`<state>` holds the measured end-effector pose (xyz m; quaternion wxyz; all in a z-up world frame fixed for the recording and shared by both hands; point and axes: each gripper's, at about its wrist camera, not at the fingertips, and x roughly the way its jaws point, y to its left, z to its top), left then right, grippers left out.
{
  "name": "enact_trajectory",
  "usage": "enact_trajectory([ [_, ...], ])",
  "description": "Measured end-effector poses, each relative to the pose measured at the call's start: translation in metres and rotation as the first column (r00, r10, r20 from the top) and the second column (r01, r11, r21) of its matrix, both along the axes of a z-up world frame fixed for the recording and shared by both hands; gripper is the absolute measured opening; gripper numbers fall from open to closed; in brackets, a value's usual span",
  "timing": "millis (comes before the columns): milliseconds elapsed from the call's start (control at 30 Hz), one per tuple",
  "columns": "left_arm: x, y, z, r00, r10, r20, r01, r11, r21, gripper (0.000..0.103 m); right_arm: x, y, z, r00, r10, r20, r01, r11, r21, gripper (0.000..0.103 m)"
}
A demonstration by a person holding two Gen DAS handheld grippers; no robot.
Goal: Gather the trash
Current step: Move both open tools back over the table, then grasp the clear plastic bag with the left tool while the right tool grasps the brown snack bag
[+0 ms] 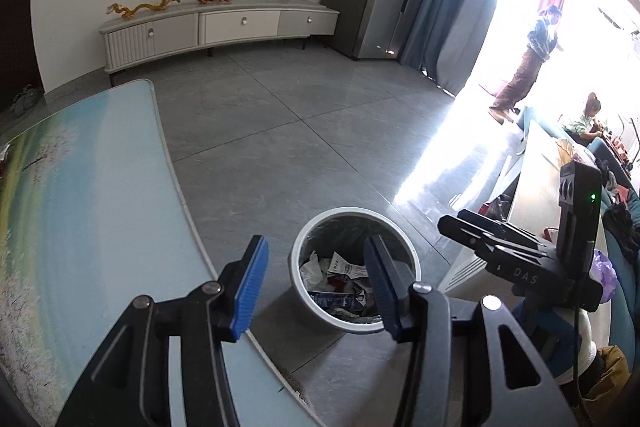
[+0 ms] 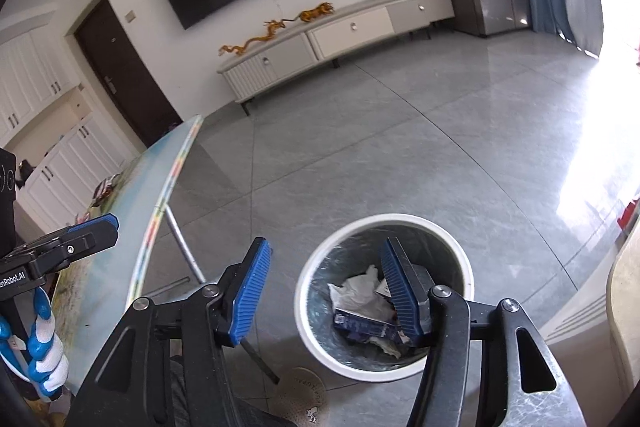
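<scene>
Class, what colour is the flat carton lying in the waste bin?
Dark blue with white print; the carton in the waste bin shows best in the right wrist view.

A grey tiled floor is carrying a round white bin, which is standing upright on it near the edge of a table with a pale blue printed top. Crumpled paper and a blue packet are lying inside the bin. A long, low white cabinet is standing on the floor against the far wall, with orange figurines sitting on its top.
</scene>
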<state>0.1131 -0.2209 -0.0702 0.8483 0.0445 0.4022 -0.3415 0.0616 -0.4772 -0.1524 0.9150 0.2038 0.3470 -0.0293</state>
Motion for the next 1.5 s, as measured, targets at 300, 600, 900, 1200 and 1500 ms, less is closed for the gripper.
enact_trajectory([
  [300, -0.007, 0.096, 0.019, 0.984, 0.175, 0.038, -0.173, 0.983, -0.052, 0.05, 0.009, 0.066, 0.049, 0.991, 0.12, 0.059, -0.116, 0.991, -0.066, 0.063],
  [600, -0.006, 0.175, 0.028, 0.942, 0.323, 0.091, -0.317, 0.945, -0.077, 0.051, 0.01, 0.114, 0.087, 0.979, 0.194, 0.067, -0.184, 0.974, -0.13, 0.067],
  [900, 0.0, 0.25, 0.03, 0.896, 0.43, 0.109, -0.423, 0.903, -0.078, 0.051, 0.017, 0.151, 0.111, 0.965, 0.252, 0.079, -0.234, 0.954, -0.185, 0.073],
  [1200, 0.019, 0.309, 0.024, 0.846, 0.522, 0.112, -0.516, 0.853, -0.075, 0.058, 0.051, 0.191, 0.126, 0.937, 0.342, 0.078, -0.318, 0.922, -0.222, 0.074],
  [1500, 0.056, 0.37, 0.015, 0.793, 0.607, 0.057, -0.6, 0.793, -0.105, 0.059, 0.118, 0.246, 0.134, 0.88, 0.47, 0.063, -0.44, 0.859, -0.26, 0.077],
])
